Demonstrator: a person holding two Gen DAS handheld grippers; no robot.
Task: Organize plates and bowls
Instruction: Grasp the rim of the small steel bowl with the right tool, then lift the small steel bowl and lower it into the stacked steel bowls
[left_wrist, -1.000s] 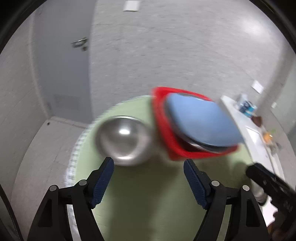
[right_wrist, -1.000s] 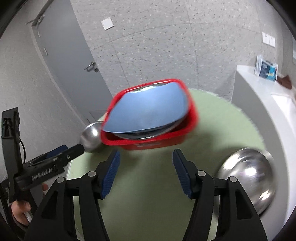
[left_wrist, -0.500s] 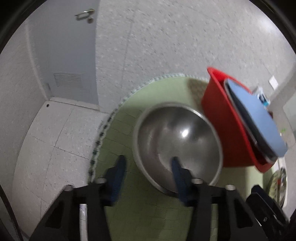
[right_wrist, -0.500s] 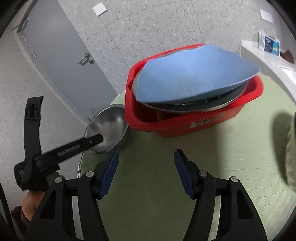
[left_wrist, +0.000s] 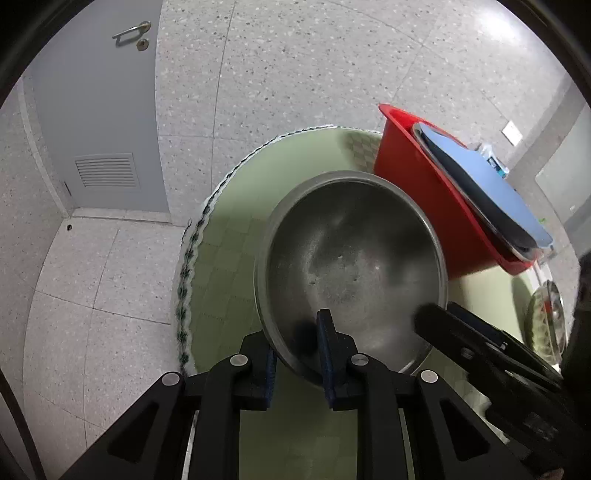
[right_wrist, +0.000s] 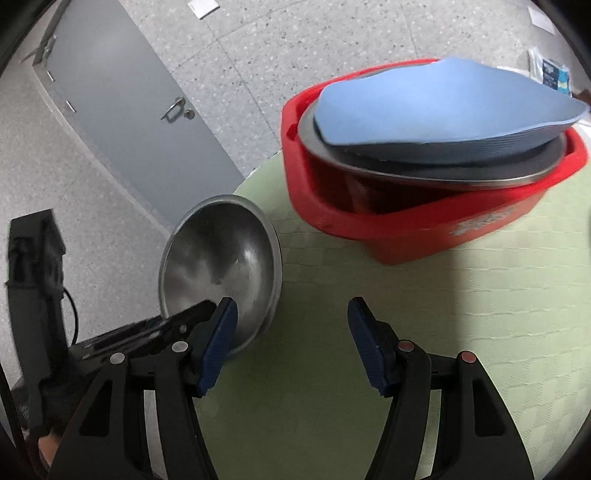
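A steel bowl (left_wrist: 351, 258) sits tilted on the round green table (left_wrist: 229, 266), beside a red basin (left_wrist: 436, 206). My left gripper (left_wrist: 299, 354) is shut on the bowl's near rim, one finger inside and one outside. The basin holds a steel plate (right_wrist: 436, 173) with a blue plate (right_wrist: 436, 103) on top, both tilted. The bowl also shows in the right wrist view (right_wrist: 221, 258), with the left gripper's finger reaching into it. My right gripper (right_wrist: 291, 328) is open and empty above the table (right_wrist: 406, 295), right of the bowl.
A second steel bowl (left_wrist: 546, 325) stands at the table's right edge. A grey door (left_wrist: 96, 92) and a tiled floor lie beyond the table's left edge. A white counter with small items stands behind the basin.
My left gripper moved down to the steel bowl and closed on its near rim. My right gripper shifted left toward the bowl and stayed open.
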